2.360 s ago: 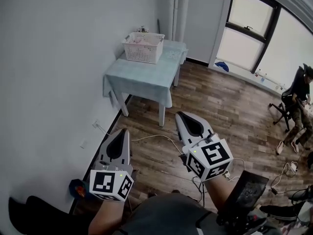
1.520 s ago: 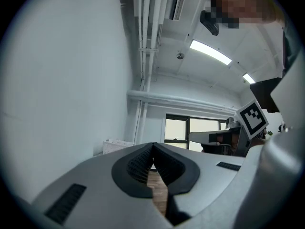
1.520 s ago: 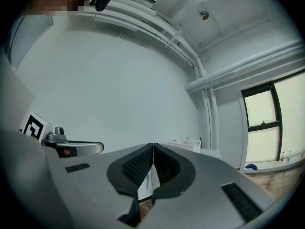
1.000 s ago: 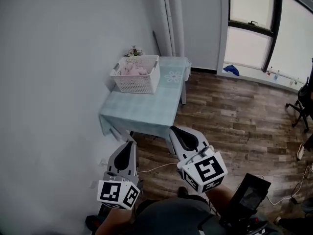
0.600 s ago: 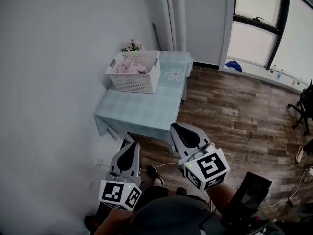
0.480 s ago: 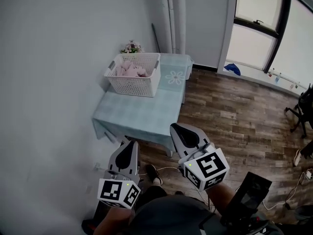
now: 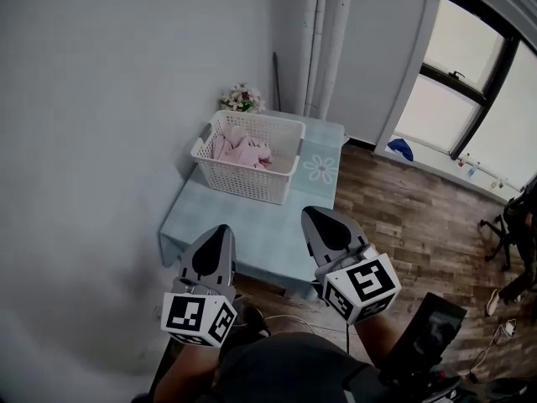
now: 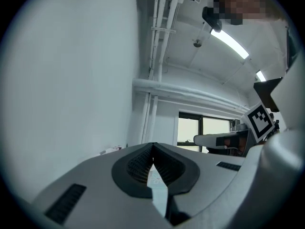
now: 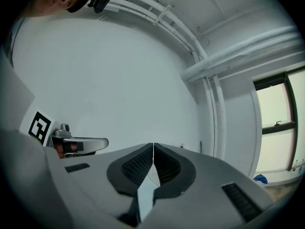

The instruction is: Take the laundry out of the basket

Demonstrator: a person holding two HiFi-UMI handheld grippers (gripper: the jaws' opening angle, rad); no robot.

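Since a second ago the worktop [image 7: 252, 225] and its basket [image 7: 252, 183] have come much closer, and I now stand at the near edge. Left gripper [image 7: 221, 233] and right gripper [image 7: 314, 217] both have their jaws pressed together on nothing, short of the basket. I should spread one pair before crossing the rim, then sink onto the pink laundry [image 7: 239, 151] heaped inside. Count: one basket, one worktop, two grippers, one bunch of flowers [image 7: 242, 97]. The laundry pieces I cannot separate.
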